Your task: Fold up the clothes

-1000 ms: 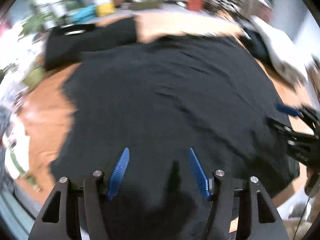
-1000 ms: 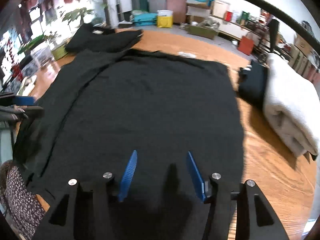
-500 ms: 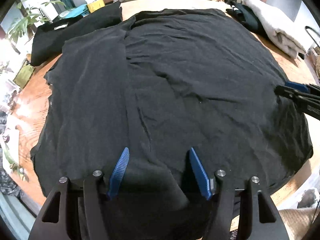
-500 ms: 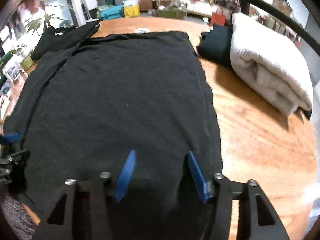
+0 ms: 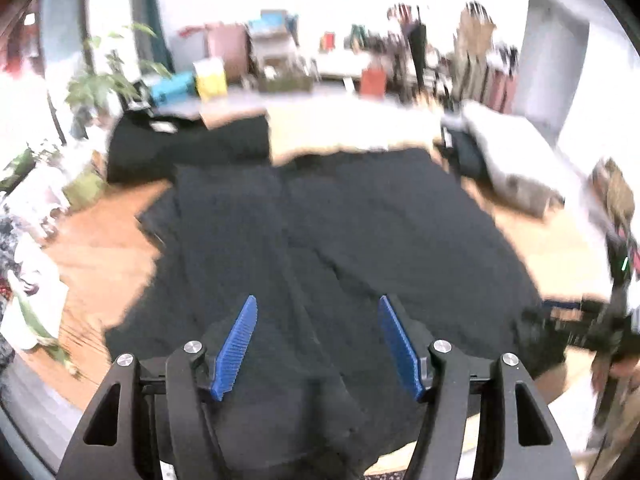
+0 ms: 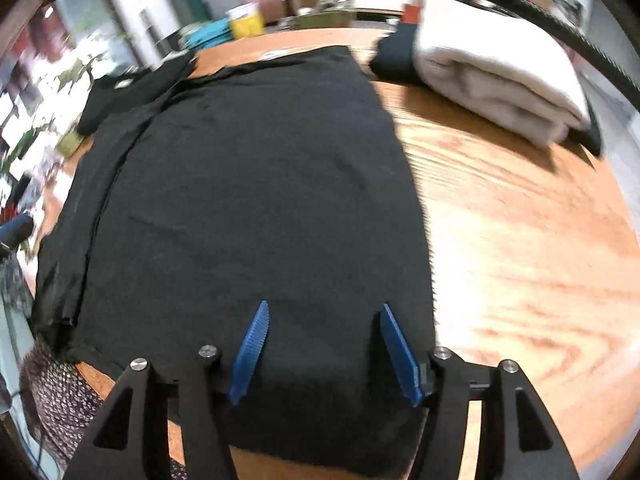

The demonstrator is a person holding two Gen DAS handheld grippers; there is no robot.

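Right now my right gripper (image 6: 322, 354) hangs over the near right corner of the shirt (image 6: 248, 184), its jaws opening, blue pads apart with only flat cloth showing below them and nothing pinched. My left gripper (image 5: 318, 346) is likewise spread and pinching nothing, pointing down at the shirt's near hem, close to the table's (image 6: 520, 240) near edge.

The shirt lies spread across the middle of the wooden table, its long axis running away from me toward the far edge. Its right edge runs straight ahead just right of my right fingers, so that hand is nearer that side; I judge a grab at that corner is the handier next move. On the left side a strip already lies turned over the body, its edge running lengthwise.

Farther out, another black garment (image 5: 184, 148) sits at the far left corner, apart from the shirt. A folded cream towel (image 6: 496, 80) lies on a dark folded piece (image 6: 394, 60) along the far right edge, close to the shirt's far right corner. That stack could crowd a fold swung rightward; bare wood to the right of my fingers is free. The left view is blurred, so finer creases there I cannot read.
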